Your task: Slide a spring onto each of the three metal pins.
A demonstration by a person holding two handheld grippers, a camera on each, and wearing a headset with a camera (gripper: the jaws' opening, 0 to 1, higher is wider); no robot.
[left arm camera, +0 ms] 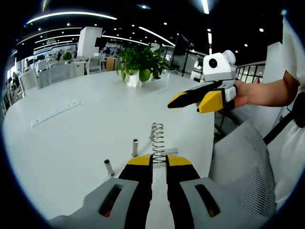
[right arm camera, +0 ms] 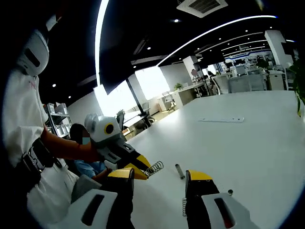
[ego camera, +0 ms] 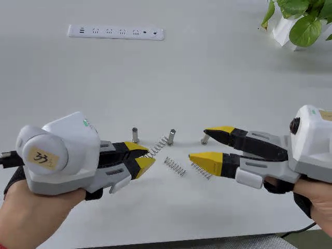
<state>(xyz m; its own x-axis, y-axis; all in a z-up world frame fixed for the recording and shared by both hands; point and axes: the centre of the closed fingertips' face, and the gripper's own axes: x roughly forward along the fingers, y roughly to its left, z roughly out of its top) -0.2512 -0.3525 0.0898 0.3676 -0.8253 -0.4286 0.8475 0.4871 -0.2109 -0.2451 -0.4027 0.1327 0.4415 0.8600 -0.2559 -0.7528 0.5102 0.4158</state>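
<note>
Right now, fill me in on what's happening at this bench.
A person holds a gripper in each hand over a white table. The left gripper has its jaws shut on one spring, its free end near the middle pin. The right gripper is open, holding nothing. A second spring and a third spring lie loose on the table. The left pin and right pin are bare, like the middle one.

Plant cropped (top edge), pin half-hidden

White table; potted plant; ceiling strip lights.
</note>
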